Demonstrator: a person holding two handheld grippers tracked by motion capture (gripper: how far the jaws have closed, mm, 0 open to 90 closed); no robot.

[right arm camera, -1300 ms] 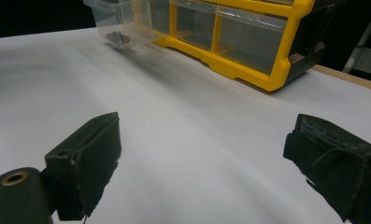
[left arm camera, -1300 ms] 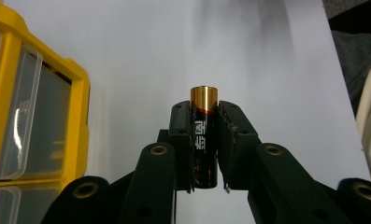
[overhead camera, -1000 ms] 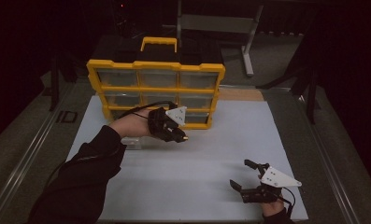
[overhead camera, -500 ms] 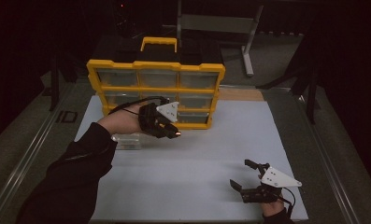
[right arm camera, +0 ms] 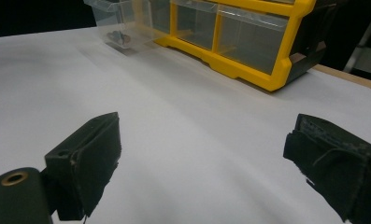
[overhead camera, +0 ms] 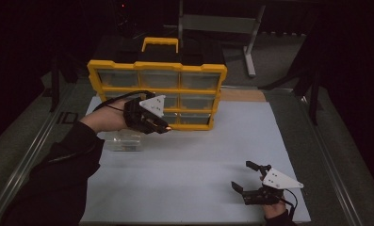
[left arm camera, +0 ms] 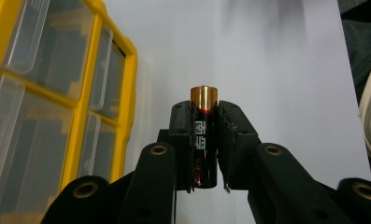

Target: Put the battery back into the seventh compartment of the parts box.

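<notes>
A black battery [left arm camera: 204, 135] with a gold end cap is clamped upright between my left gripper's pads, and its tip pokes out past them. In the high view my left gripper [overhead camera: 162, 126] hovers in front of the lower drawers of the yellow organizer [overhead camera: 157, 94], held by a hand in a dark sleeve. A clear plastic drawer [overhead camera: 123, 141] lies on the white mat just below that hand; in the right gripper view this clear drawer [right arm camera: 120, 23] holds a small dark item. My right gripper [overhead camera: 246, 178] rests near the mat's front right, jaws wide apart with nothing between them [right arm camera: 199, 154].
The yellow organizer [right arm camera: 248, 32] stands upright at the back of the white mat [overhead camera: 194, 160], in front of a black case with a yellow handle [overhead camera: 160, 43]. Metal rails run along both table sides. A stand base sits behind at the right.
My left hand has lifted and shifted left and toward the organizer, carrying the battery, uncovering the clear drawer on the mat. The right gripper has stayed where it was.
</notes>
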